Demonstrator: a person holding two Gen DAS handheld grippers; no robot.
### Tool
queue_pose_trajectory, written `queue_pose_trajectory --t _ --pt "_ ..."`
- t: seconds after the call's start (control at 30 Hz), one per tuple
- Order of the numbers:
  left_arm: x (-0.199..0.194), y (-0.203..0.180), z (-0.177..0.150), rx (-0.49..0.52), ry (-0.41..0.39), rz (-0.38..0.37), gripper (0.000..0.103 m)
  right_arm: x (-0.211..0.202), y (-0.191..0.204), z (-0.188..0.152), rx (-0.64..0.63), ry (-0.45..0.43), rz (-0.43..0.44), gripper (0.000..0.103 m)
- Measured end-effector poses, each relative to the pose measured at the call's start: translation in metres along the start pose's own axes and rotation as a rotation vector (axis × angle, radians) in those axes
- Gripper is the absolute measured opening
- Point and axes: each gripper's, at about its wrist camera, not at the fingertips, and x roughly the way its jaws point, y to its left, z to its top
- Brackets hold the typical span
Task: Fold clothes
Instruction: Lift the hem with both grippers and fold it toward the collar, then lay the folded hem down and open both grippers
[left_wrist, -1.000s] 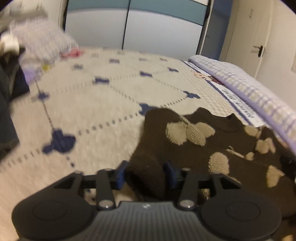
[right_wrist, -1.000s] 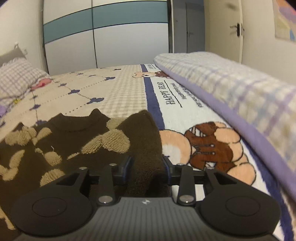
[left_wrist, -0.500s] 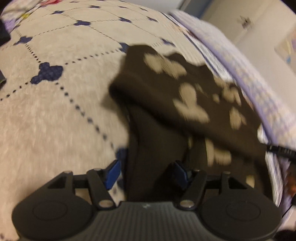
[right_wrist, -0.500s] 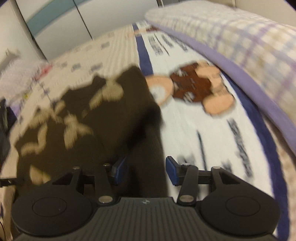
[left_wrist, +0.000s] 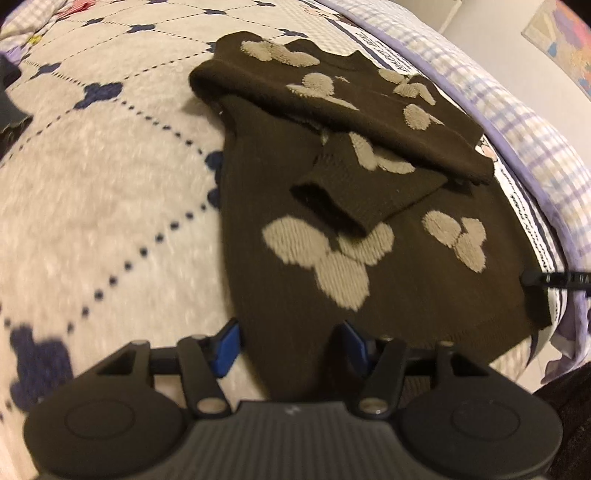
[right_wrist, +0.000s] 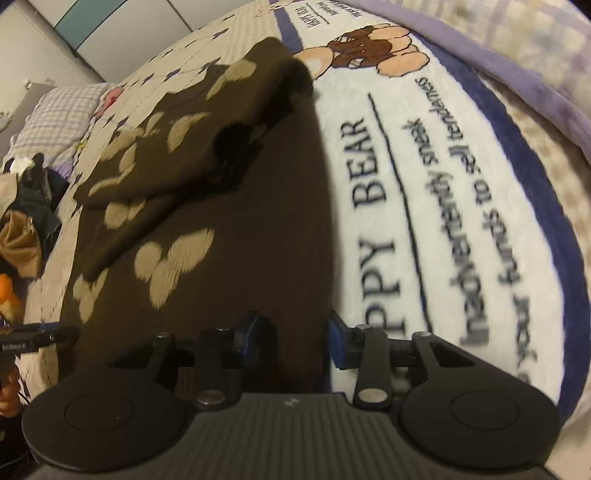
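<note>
The brown sweater (left_wrist: 388, 258) lies on the bed (left_wrist: 110, 184), its far part already doubled back over the body, and a sleeve cuff (left_wrist: 332, 199) rests on top ahead of the left gripper (left_wrist: 288, 345). Both grippers sit at the near hem, one at each corner, which reads as a hold for carrying that hem forward over the rest. The left fingers (left_wrist: 226, 347) stand about halfway apart and are closing, with the hem's left corner between them; whether the pads already press on it I cannot tell. The right gripper (right_wrist: 291, 341) is set narrower and also closing, with the right corner of the hem between its fingers (right_wrist: 338, 343); contact there is equally unclear. The sweater's left edge runs straight ahead from the left fingers, with bare bed beyond it to the left. Its right edge runs ahead from the right fingers along the printed blanket (right_wrist: 424, 184), with clear space on that side until the checked quilt (right_wrist: 517, 44). A clothes pile (right_wrist: 26, 206) lies far left, well apart from the fold.
</note>
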Motion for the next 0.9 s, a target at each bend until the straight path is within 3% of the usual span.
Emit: queue_pose_trajectory --t 0.03,0.07,0.17,0.33,0.5,0.9 --pt "-0.001 0.000 -0.003 -0.022 -0.003 0.000 0.045 -0.001 0.003 -0.004 -0.014 -0.004 -0.009 0.030" --pt "-0.002 0.002 -0.005 -0.057 -0.007 -0.004 0.026 -0.003 0.006 -0.008 -0.028 -0.008 -0.017 0.019" --pt "-0.008 0.005 -0.012 -0.156 -0.026 -0.013 0.012 -0.010 0.009 -0.012 -0.028 -0.029 -0.023 0.013" --pt "-0.035 -0.005 -0.021 -0.195 -0.064 0.005 0.010 -0.038 0.019 -0.008 -0.075 -0.087 -0.032 0.011" --pt "-0.049 -0.007 -0.030 -0.185 -0.061 0.018 0.008 -0.055 0.018 -0.011 -0.107 -0.082 -0.035 0.011" --pt "-0.022 0.002 -0.047 -0.178 0.001 0.032 0.013 -0.014 0.012 -0.030 -0.159 0.011 -0.133 0.014"
